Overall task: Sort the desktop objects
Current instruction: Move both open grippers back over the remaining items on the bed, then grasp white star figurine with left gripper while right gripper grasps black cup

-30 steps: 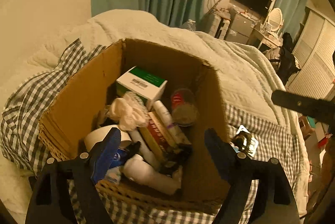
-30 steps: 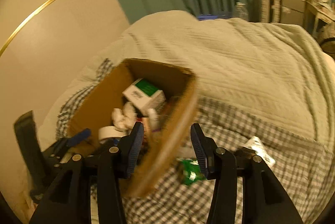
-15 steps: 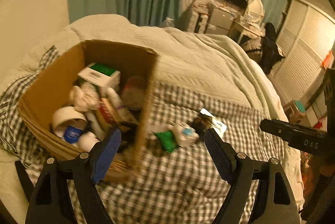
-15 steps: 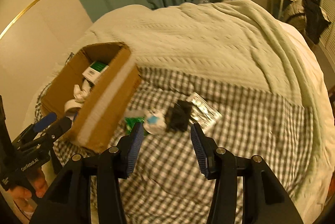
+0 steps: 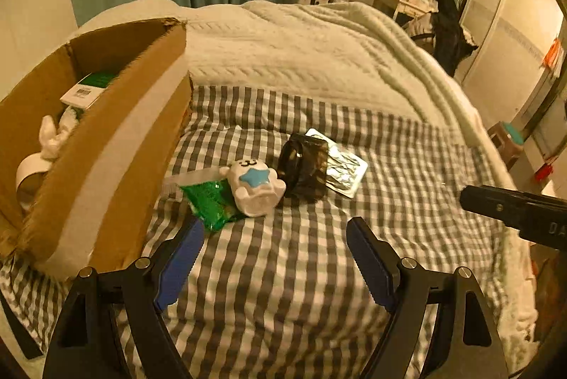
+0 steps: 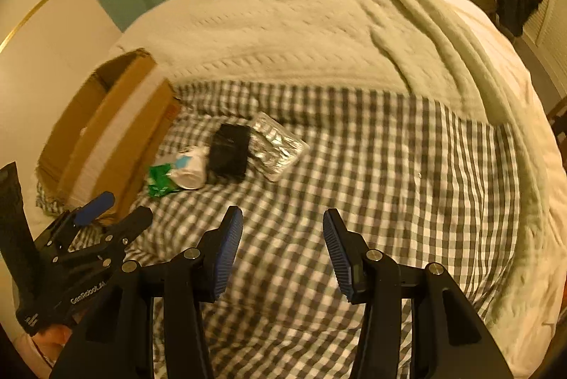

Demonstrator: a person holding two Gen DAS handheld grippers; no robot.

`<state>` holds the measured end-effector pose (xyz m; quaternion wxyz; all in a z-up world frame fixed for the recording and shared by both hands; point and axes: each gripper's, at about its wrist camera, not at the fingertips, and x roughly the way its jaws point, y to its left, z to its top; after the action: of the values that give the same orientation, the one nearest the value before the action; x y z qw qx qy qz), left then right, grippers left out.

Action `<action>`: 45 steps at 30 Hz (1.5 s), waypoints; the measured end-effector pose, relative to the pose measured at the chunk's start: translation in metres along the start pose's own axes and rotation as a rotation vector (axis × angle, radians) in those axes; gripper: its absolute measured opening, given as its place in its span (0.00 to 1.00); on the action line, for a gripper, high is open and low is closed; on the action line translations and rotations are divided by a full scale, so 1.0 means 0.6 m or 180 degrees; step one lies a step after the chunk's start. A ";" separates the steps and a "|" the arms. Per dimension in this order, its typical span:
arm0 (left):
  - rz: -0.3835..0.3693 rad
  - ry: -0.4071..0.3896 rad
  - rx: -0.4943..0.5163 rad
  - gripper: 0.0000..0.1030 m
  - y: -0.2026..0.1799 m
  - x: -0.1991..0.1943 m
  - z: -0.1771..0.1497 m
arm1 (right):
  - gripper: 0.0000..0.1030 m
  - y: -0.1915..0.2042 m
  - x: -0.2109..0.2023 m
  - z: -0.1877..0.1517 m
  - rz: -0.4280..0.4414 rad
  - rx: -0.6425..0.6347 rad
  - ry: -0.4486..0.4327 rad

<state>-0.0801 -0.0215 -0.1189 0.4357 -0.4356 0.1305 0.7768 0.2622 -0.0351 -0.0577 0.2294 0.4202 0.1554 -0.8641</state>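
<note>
Right tool (image 6: pixel 282 248) gaped empty above checked cloth (image 6: pixel 372 166), cardboard box (image 6: pixel 117 131) at ten o'clock, green packet (image 6: pixel 159 180), white toy (image 6: pixel 189 168), black pouch (image 6: pixel 230 154) and foil blister pack (image 6: pixel 278 145) clustered just beside it, left tool (image 6: pixel 117 212) at eight o'clock.

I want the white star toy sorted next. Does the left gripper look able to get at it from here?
Probably yes. The left gripper is open and empty, with bare checked cloth between it and the white star toy. The toy does touch the green packet and black pouch.
</note>
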 end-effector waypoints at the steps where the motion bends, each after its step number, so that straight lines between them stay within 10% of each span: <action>1: 0.0031 -0.0011 0.0006 0.82 -0.001 0.011 0.004 | 0.46 -0.009 0.010 0.004 -0.0003 0.0034 0.0032; 22: 0.0250 0.0149 0.0060 0.82 0.054 0.176 0.036 | 0.46 0.013 0.177 0.092 0.0129 -0.0066 0.0348; 36: -0.0118 0.0153 0.0067 0.75 0.079 0.196 0.029 | 0.70 0.092 0.270 0.116 0.0402 0.0109 0.0525; 41: -0.0199 0.0191 0.0015 0.74 0.084 0.193 0.028 | 0.69 0.095 0.297 0.122 0.0317 0.0179 0.0553; 45: -0.0245 0.0227 -0.0017 0.71 0.086 0.189 0.029 | 0.47 0.103 0.288 0.122 0.0313 0.0022 0.0528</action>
<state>-0.1580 0.0222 -0.2072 0.4592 -0.4689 0.1271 0.7438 0.1532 -0.1673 -0.1562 0.2565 0.4983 0.1499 -0.8145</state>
